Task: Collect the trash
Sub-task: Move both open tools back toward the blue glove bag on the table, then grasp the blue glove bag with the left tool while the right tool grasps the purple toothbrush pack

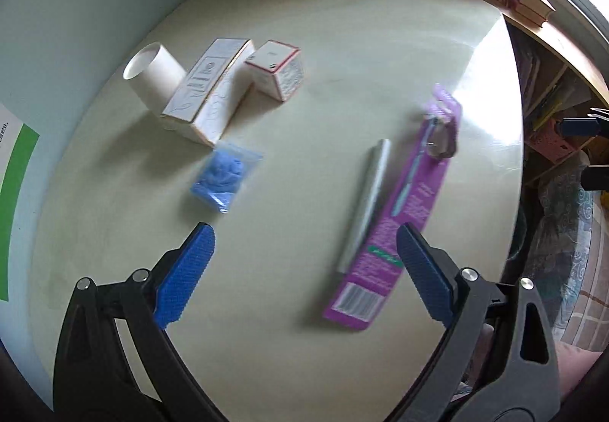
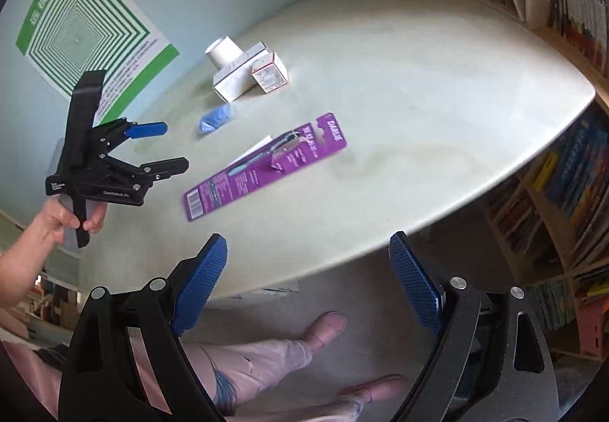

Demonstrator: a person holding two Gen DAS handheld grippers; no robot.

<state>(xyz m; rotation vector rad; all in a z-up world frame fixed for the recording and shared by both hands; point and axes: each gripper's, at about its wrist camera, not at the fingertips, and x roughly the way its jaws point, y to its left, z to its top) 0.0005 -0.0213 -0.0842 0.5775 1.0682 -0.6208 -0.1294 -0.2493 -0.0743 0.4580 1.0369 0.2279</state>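
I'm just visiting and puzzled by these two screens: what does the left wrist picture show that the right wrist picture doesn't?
Only the left wrist view shows the grey stick clearly, lying beside the purple card.

Only the right wrist view shows the whole left gripper in a hand, the green poster and the person's feet.

Both show the table, blue bag, white boxes and white tube.

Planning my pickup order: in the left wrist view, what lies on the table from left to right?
White paper cup on its side → long white carton → small red-edged white box → slim grey-white tube → purple blister card. The clear bag of blue material sits below the cartons, so its place is unclear.
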